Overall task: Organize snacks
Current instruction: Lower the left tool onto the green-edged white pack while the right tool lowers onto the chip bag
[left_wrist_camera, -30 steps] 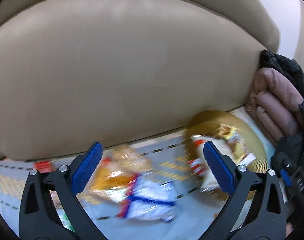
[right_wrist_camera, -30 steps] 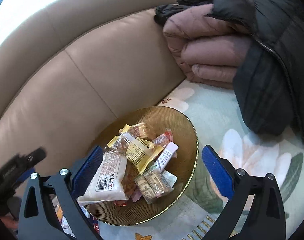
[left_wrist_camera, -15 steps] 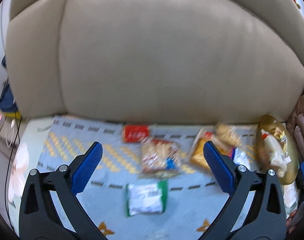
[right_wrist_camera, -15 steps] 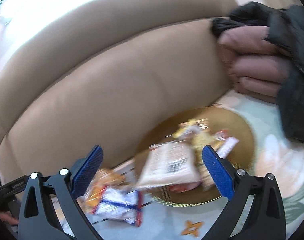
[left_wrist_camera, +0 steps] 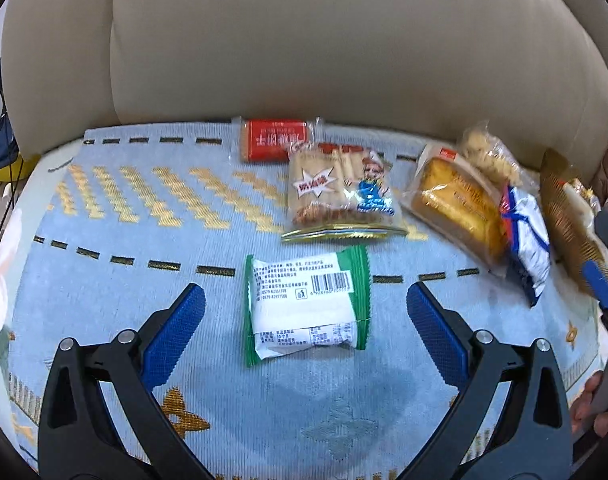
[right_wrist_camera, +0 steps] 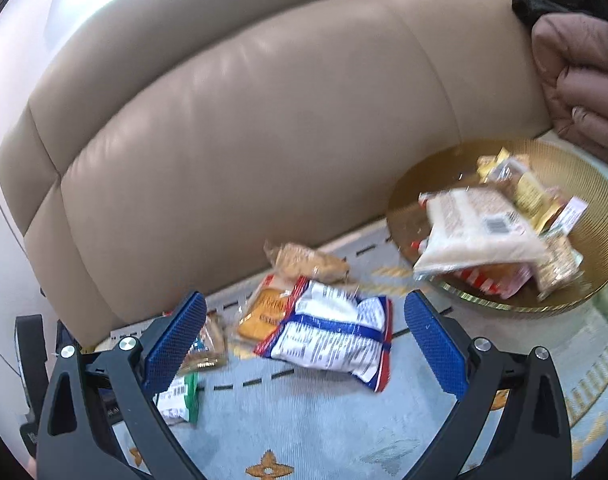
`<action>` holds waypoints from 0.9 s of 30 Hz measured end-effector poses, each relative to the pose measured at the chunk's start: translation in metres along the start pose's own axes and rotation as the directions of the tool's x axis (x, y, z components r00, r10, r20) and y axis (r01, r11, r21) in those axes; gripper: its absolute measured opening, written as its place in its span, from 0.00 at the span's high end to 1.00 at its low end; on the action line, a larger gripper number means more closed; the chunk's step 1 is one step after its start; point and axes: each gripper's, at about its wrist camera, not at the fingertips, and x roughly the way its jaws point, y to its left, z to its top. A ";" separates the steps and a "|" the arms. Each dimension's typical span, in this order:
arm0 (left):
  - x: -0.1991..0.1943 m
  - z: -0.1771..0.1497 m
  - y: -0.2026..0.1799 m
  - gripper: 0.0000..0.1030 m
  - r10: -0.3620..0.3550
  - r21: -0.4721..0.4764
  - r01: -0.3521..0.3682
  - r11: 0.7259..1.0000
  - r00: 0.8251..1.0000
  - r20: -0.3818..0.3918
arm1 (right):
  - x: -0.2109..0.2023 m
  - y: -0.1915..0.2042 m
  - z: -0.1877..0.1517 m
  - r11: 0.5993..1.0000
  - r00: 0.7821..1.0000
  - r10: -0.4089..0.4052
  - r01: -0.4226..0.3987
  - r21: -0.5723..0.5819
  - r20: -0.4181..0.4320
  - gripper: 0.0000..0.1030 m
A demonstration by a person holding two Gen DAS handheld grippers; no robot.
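Beige leather sofa cushions (left_wrist_camera: 304, 40) are rising behind a pale blue woven seat cover (left_wrist_camera: 115, 292) on which loose snacks are lying. Over it the left gripper (left_wrist_camera: 306, 330) is hovering with jaws spread wide and empty, framing a green-edged packet (left_wrist_camera: 306, 304) that is lying flat, barcode up. Beyond that packet a clear cracker bag (left_wrist_camera: 338, 196) is overlapping a red packet (left_wrist_camera: 275, 140), and further right an orange cake wrapper (left_wrist_camera: 456, 204) is sitting under a blue-and-white pouch (right_wrist_camera: 330, 332). The right gripper (right_wrist_camera: 301, 342) is hanging over that pouch, its jaws likewise parted and holding nothing. Off to the right, a gold ribbed bowl (right_wrist_camera: 600, 240) is already holding several wrapped snacks, with a large white pack (right_wrist_camera: 476, 232) jutting over its rim. Likely risks: slick film sliding out of a shallow pinch, blue pads catching the woven cover, or that overhanging pack tipping out when more is added.
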 end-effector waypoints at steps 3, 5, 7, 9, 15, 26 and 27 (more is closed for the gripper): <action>0.001 0.000 0.002 0.03 0.001 -0.003 -0.001 1.000 1.000 0.010 | 0.012 -0.009 -0.008 0.999 0.999 0.020 -0.019 0.041 -0.035 0.05; 0.006 -0.001 0.003 0.03 0.011 -0.006 -0.011 1.000 1.000 0.002 | 0.025 -0.019 -0.013 0.995 0.997 0.028 -0.020 0.096 -0.075 0.05; 0.013 -0.002 0.007 0.03 0.022 -0.020 -0.023 1.000 1.000 -0.020 | 0.036 -0.028 -0.019 0.990 0.994 0.031 -0.017 0.138 -0.103 0.05; 0.019 -0.004 0.010 0.03 0.027 -0.035 -0.029 0.999 0.999 -0.041 | 0.044 -0.033 -0.022 0.987 0.993 0.032 -0.013 0.163 -0.115 0.05; 0.029 -0.008 0.018 0.03 0.040 -0.063 -0.044 0.997 0.997 -0.066 | 0.059 -0.034 -0.020 0.991 0.993 0.028 -0.012 0.133 -0.115 0.05; 0.035 -0.023 -0.004 0.03 0.103 -0.015 -0.103 0.995 0.995 -0.017 | 0.086 -0.053 -0.029 0.987 0.991 0.006 0.016 0.161 -0.135 0.05; 0.036 -0.026 -0.009 0.03 0.117 -0.003 -0.117 0.993 0.993 0.002 | 0.086 -0.054 -0.029 0.986 0.991 0.011 0.011 0.164 -0.132 0.05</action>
